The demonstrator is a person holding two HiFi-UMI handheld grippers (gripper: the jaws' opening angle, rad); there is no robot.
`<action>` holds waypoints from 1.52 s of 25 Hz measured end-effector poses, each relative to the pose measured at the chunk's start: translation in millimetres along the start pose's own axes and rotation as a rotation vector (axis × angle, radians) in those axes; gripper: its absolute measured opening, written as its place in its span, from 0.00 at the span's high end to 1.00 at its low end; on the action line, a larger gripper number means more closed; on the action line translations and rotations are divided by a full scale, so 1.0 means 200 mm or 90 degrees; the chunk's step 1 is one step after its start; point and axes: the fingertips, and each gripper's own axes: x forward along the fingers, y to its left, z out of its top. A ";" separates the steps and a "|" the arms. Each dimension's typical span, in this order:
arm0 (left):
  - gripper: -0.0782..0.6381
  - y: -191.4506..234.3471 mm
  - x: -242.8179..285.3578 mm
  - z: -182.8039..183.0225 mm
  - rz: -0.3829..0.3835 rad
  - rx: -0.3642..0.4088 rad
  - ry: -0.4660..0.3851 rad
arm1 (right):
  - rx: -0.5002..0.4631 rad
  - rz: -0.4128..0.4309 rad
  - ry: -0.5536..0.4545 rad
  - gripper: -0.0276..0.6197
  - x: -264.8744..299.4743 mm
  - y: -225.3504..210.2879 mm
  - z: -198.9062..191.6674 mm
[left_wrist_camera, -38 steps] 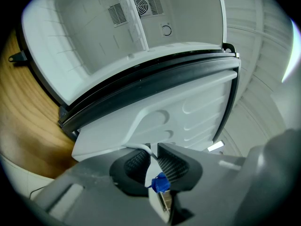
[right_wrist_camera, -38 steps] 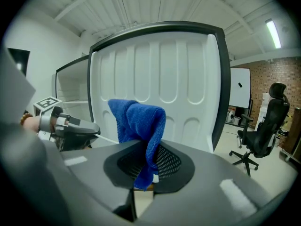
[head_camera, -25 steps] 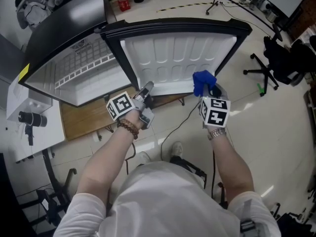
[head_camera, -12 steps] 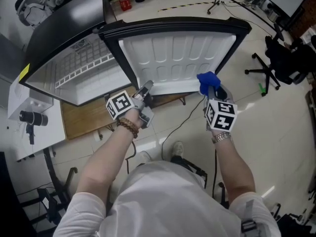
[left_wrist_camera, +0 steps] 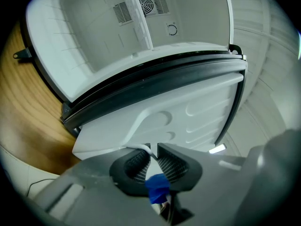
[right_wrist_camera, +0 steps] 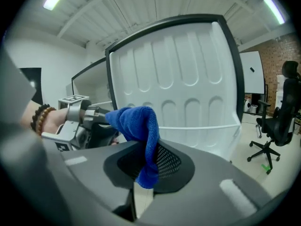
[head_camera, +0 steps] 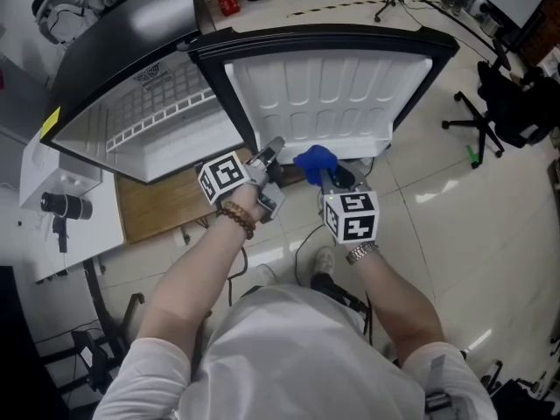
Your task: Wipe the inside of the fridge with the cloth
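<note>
While the person stands over the fridge [head_camera: 114,55], its door [head_camera: 332,103] is swung wide open, with the ribbed white inner face towards the head camera. The fridge cavity lies to the left of the door, and a white wire shelf [head_camera: 157,116] runs across it. A wooden board [head_camera: 166,199] shows below the cabinet on the pale floor [head_camera: 455,234].

The right tool [head_camera: 328,178] is clamped on the blue cloth [head_camera: 315,158]. In the right gripper view the cloth [right_wrist_camera: 138,126] is pinched between the mesh pads, its bulk bunches above the jaws and a short tail hangs below them. The cloth is in front of the door's lower edge, outside the cavity, and whether it touches the door cannot be told.

The left tool [head_camera: 274,147] sits just left of the cloth at the door's lower corner. In the left gripper view its jaws are drawn almost together, and a thin white lip of the door [left_wrist_camera: 188,117] seems caught between their tips. The same view looks past the door's dark seal into the cavity, where a round fan vent [left_wrist_camera: 146,6] is set in the back wall.

A beaded bracelet [head_camera: 236,221] circles the left wrist. A black office chair [head_camera: 507,94] stands well off to the right.
</note>
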 end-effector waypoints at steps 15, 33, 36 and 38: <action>0.84 -0.01 0.00 -0.02 -0.013 0.004 0.040 | 0.024 0.073 0.030 0.90 0.53 0.23 -0.13; 0.83 -0.01 -0.01 -0.03 -0.028 0.019 0.061 | 0.007 0.084 0.049 0.90 0.74 0.22 -0.20; 0.83 -0.02 -0.01 -0.02 -0.039 0.031 0.063 | 0.006 0.068 0.047 0.90 0.72 0.19 -0.20; 0.84 -0.02 -0.02 -0.03 -0.031 0.021 0.063 | 0.006 0.063 0.046 0.90 0.71 0.17 -0.20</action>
